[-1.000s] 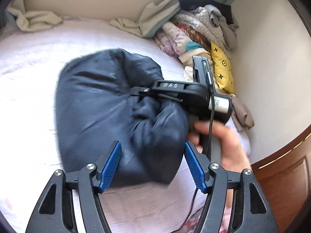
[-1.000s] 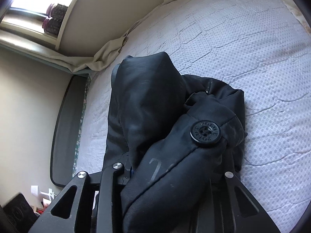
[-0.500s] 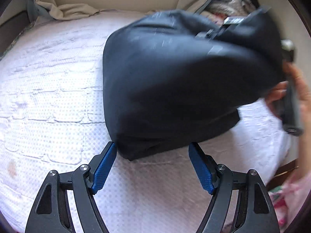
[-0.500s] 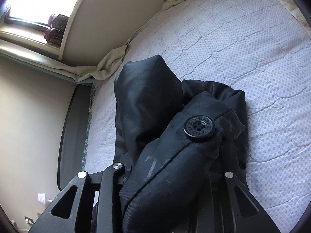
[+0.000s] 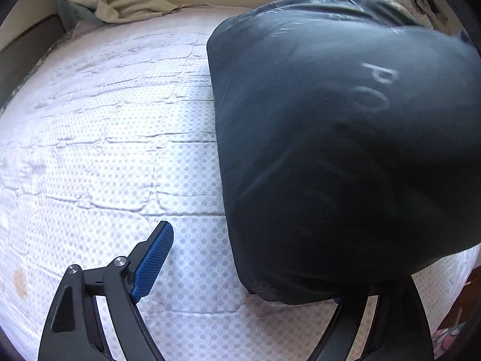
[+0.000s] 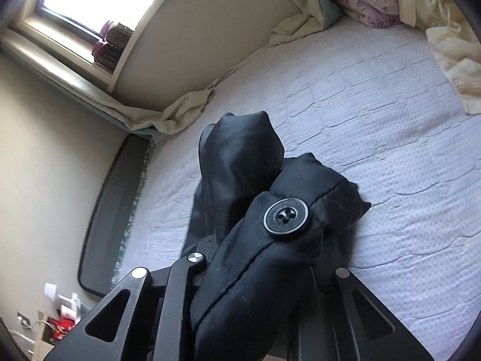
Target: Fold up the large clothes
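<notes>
Since the earlier frame the dark coat (image 5: 345, 138) has swung rightward and nearer the left gripper (image 5: 249, 270), whose jaws have just been opening wide, gripping nothing. The coat hangs over the white mattress (image 5: 105, 138). The right gripper (image 6: 255, 294) has been closing, clamping the buttoned (image 6: 286, 215) fold.
</notes>
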Tool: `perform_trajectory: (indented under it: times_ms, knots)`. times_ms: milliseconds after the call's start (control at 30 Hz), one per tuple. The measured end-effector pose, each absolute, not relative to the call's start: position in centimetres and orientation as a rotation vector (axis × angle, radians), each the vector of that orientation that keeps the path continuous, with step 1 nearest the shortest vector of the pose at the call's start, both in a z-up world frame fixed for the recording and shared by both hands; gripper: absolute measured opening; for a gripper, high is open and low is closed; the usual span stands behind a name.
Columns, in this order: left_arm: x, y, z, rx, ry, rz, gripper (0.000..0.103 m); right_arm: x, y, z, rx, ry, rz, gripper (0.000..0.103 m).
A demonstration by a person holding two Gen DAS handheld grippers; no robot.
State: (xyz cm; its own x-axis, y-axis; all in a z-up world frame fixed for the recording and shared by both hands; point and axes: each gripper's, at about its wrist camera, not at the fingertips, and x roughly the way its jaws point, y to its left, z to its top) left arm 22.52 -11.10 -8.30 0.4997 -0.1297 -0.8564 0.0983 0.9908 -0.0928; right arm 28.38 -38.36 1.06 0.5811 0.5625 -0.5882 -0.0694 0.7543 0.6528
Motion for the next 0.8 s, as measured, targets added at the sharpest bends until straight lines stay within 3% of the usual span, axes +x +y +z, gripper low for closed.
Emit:
perform_trajectory:
  times_ms: [533,800]
  knots:
    - [20.4,-10.8,-4.7,0.006,0.974,-0.272,0.086,28.6,-42.5,-7.8,0.452,0.988,0.247,0.014]
    - [18.1,-10.5,-0.3,-0.089,0.839,-0.386,0.081,27.7,-43.0,-8.3,0.490,0.981,0.227,0.014]
